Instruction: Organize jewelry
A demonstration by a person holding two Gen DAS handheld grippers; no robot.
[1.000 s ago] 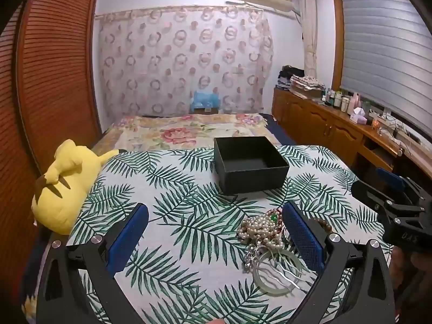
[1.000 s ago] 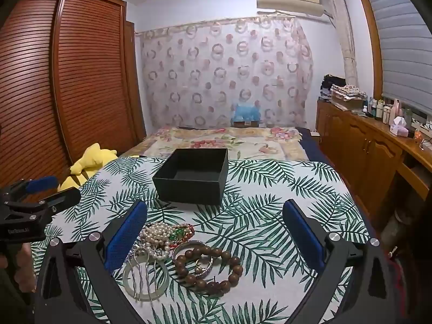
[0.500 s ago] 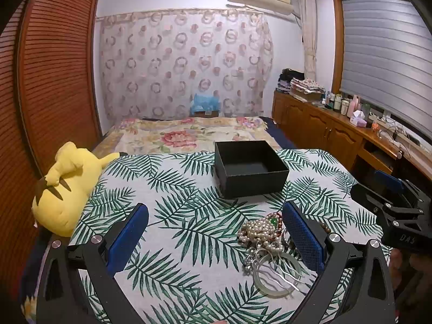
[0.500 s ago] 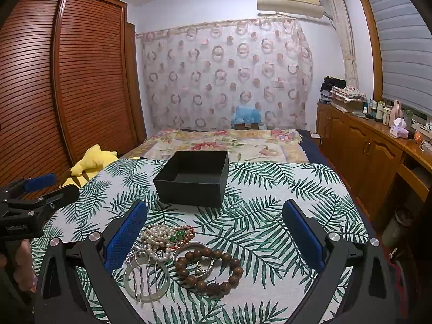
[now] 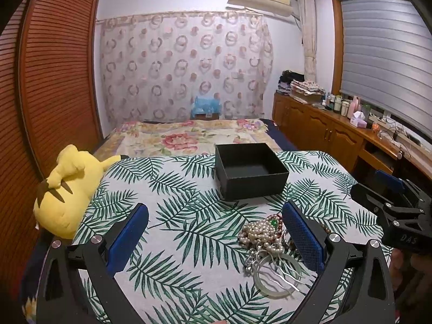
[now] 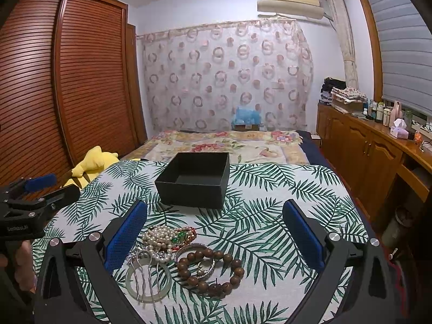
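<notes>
An empty black box [image 5: 251,170] [image 6: 195,179] stands on the palm-leaf cloth [image 5: 175,189]. Nearer to me lies a heap of jewelry: a pearl strand [image 5: 259,233] [image 6: 159,236], a pale green bangle [image 5: 271,286] [image 6: 147,282], a silver hair fork [image 6: 145,267], a brown wooden bead bracelet [image 6: 210,272] and a silver bangle [image 6: 197,253]. My left gripper [image 5: 216,229] is open, with the heap just inside its right finger. My right gripper [image 6: 214,229] is open above the heap, holding nothing. Each gripper shows at the edge of the other's view.
A yellow plush toy [image 5: 67,186] [image 6: 93,160] lies at the left edge of the cloth. Behind the box is a floral bedspread [image 5: 189,137]. A wooden slatted wardrobe [image 6: 54,81] stands on the left, and a wooden cabinet [image 6: 378,151] with bottles runs along the right.
Both views have tilted slightly upward, so the cloth and box sit a little lower in frame. The jewelry and box have not moved. Both grippers stay open.
</notes>
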